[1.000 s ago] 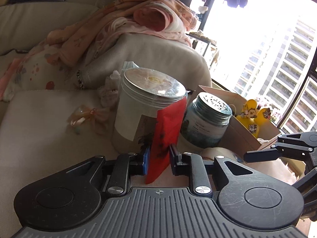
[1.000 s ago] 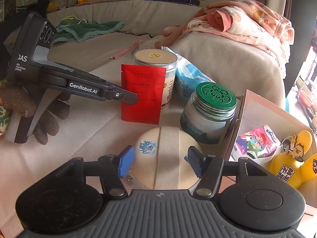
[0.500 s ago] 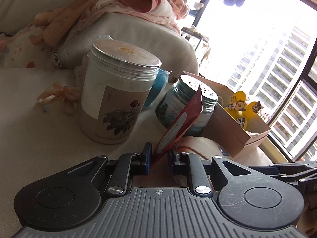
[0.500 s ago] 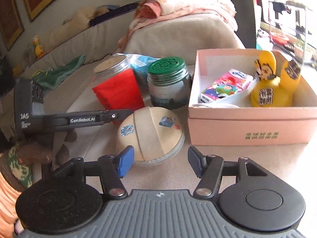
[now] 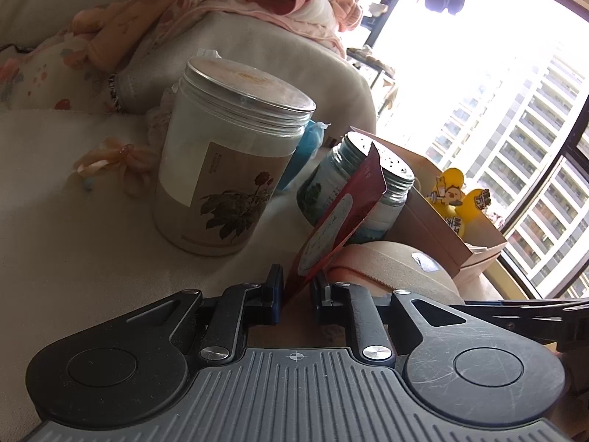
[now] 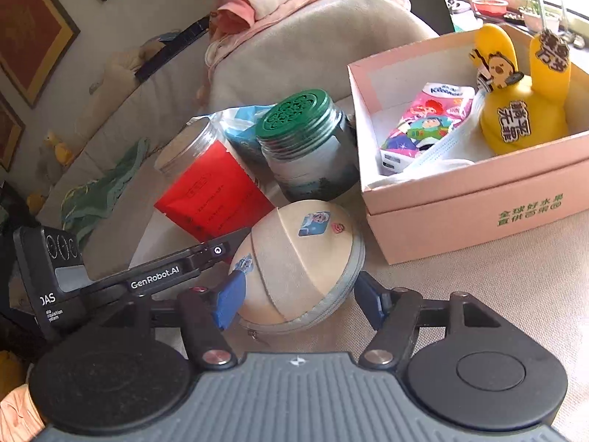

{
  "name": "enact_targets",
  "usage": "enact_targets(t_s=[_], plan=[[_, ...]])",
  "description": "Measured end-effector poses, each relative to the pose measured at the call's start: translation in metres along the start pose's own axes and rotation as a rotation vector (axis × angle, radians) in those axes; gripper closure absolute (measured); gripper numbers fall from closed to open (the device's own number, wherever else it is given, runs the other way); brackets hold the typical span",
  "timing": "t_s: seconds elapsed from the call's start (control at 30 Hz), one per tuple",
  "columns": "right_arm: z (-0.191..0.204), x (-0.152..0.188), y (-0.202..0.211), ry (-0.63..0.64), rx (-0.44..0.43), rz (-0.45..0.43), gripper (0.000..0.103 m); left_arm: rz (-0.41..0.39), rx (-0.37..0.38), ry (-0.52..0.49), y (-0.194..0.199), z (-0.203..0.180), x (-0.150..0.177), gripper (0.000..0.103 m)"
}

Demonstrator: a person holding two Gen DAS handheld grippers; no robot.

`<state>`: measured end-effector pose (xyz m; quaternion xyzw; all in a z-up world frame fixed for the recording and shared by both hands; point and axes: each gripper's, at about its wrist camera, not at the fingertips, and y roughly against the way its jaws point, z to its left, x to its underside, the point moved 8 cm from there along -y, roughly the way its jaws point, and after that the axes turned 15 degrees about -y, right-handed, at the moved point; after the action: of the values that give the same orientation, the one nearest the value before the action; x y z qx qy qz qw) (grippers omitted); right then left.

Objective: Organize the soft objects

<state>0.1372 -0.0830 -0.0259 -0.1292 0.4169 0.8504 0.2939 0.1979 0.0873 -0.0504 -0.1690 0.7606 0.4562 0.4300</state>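
A red packet stands tilted between the jaws of my left gripper, which are closing and pinch its lower corner. In the right wrist view a round beige zip pouch with cartoon stickers lies on the sofa seat between the blue pads of my right gripper. Those jaws are opening, and the right pad stands just off the pouch's rim. The pouch also shows right of the packet in the left wrist view. A pink cardboard box holds a yellow plush toy and a tissue pack.
A tall white jar and a green-lidded jar stand behind the packet and pouch, with a blue bag behind them. Pink clothes lie over the sofa arm. A green cloth lies further along the seat.
The left jaws have narrowed on the red packet, which now leans right. The right gripper has rolled and moved forward, so the pouch lies between its wider fingers.
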Motion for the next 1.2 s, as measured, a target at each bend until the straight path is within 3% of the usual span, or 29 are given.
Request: enact_targets(t_s=[0.17,0.27,0.4,0.43,0.57,0.8,1.07,1.2], plan=[[0.04,-0.004,0.025,0.136,-0.069,-0.078,0.037,0.001,0.007,-0.001,0.001,0.0,0.001,0.088],[0.058,-0.005,0.023,0.195,-0.031,-0.095,0.037,0.0,0.006,0.012,0.002,0.001,0.002,0.089],[0.048,-0.012,0.01,0.188,0.064,-0.103,0.042,-0.018,0.001,0.026,0.004,0.004,0.001,0.09],[0.042,-0.013,0.006,0.176,0.07,-0.078,0.053,-0.038,-0.011,0.022,0.007,0.004,-0.001,0.09],[0.031,-0.009,0.001,0.154,0.032,-0.004,0.056,-0.126,-0.05,0.004,0.017,0.005,-0.013,0.089],[0.037,-0.014,0.01,0.251,0.058,-0.039,0.058,-0.073,-0.064,0.041,0.007,0.0,-0.025,0.09],[0.034,-0.022,0.026,0.343,0.08,-0.054,0.061,-0.104,-0.181,-0.07,0.003,-0.024,-0.065,0.095],[0.039,-0.032,0.038,0.352,0.041,-0.054,0.064,-0.13,-0.199,-0.131,0.014,-0.034,-0.089,0.095]])
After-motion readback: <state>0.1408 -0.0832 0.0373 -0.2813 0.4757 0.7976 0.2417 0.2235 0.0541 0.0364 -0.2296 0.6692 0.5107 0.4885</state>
